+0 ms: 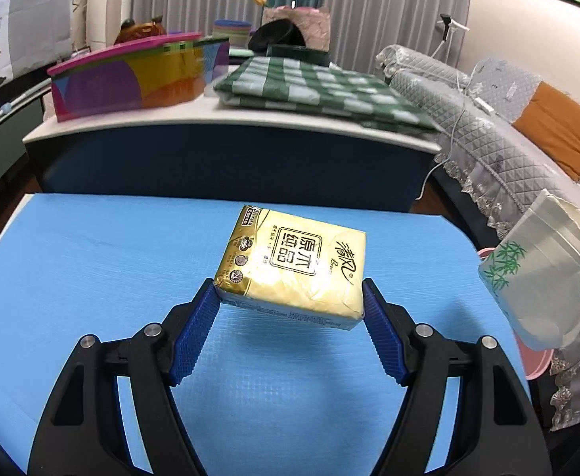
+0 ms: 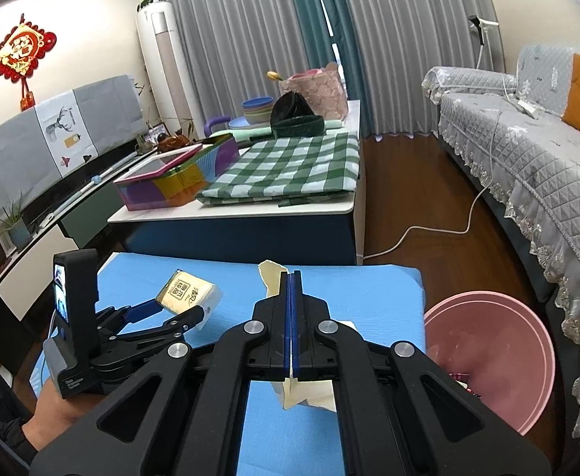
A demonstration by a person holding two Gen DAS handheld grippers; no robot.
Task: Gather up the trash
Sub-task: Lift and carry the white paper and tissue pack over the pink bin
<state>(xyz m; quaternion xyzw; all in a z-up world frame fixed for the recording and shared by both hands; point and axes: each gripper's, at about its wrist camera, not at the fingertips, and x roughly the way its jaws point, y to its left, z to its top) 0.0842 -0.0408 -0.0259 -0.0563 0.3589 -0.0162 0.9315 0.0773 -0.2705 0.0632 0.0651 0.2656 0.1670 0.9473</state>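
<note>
My left gripper [image 1: 290,297] is shut on a yellow tissue pack [image 1: 295,263] and holds it lifted above the blue table [image 1: 91,277]; the pack also shows in the right wrist view [image 2: 188,297], held by the left gripper [image 2: 178,309]. My right gripper [image 2: 292,277] is shut on a flattened white paper cup [image 2: 270,275]; its crushed body hangs below the fingers [image 2: 305,394]. In the left wrist view the cup [image 1: 539,273] with a green bamboo print hangs at the right, above the table's right edge. A pink bin [image 2: 492,357] stands on the floor right of the table.
A white-topped cabinet [image 2: 250,210] behind the table carries a green checked cloth [image 2: 290,170], a colourful box [image 2: 171,182], bowls and a basket. A grey covered sofa [image 2: 527,150] runs along the right. A white cable [image 2: 428,230] lies on the wooden floor.
</note>
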